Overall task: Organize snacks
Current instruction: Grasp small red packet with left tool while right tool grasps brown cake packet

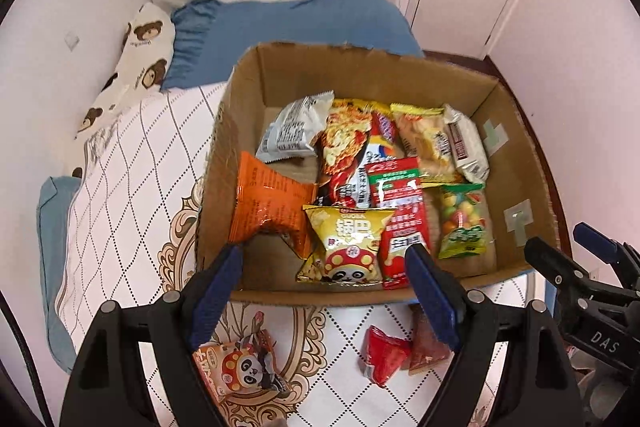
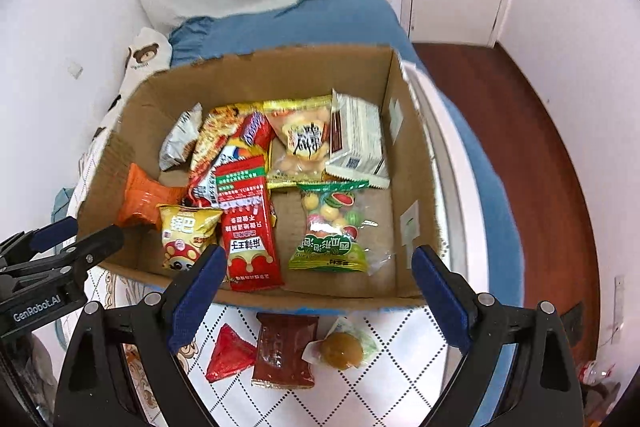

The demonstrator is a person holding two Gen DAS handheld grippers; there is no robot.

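While most snacks already sit in the cardboard box (image 2: 280, 75), the red packet (image 2: 229, 353), brown packet (image 2: 285, 349) and wrapped pastry (image 2: 342, 349) lie on the bed just outside its near wall. Light, crinkly, slippery; pinch flat across the middle, pastry gently. Left gripper (image 1: 326, 295) and right gripper (image 2: 316, 291) both wide, empty.

Snack packets (image 2: 248, 195) crowd the box's left; bare floor (image 2: 384, 211) lies right.
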